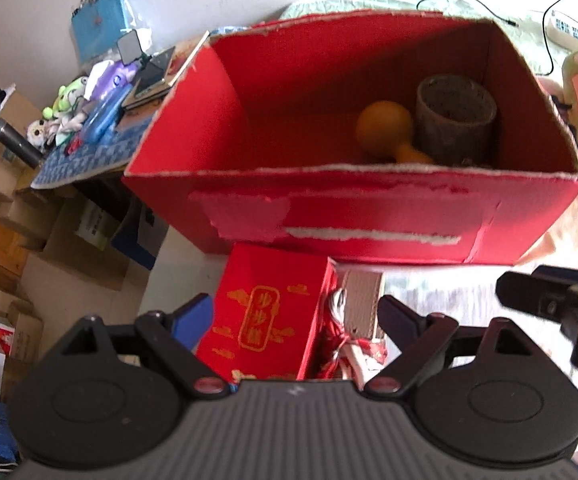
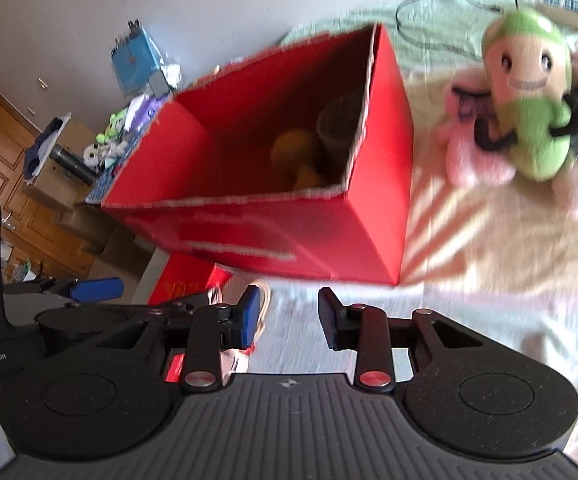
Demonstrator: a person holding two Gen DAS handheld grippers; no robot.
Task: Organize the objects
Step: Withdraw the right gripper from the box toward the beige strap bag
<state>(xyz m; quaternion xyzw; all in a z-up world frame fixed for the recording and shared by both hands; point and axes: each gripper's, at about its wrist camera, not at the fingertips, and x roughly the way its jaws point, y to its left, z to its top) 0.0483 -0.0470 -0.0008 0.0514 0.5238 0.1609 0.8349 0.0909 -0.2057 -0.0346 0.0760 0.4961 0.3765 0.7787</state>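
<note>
The big red box (image 1: 353,208) stands open on the bed (image 2: 469,280), and an orange gourd-shaped toy (image 1: 385,128) and a brown cylinder (image 1: 455,118) already lie in its far right corner, so the sorting looks partly done. A small red gift box (image 1: 265,316) sits just outside its near wall, between the wide-spread, empty jaws of the left gripper (image 1: 295,312). A green plush doll (image 2: 529,96) lies beyond the box's right side. The right gripper (image 2: 289,316) is parted and empty too.
</note>
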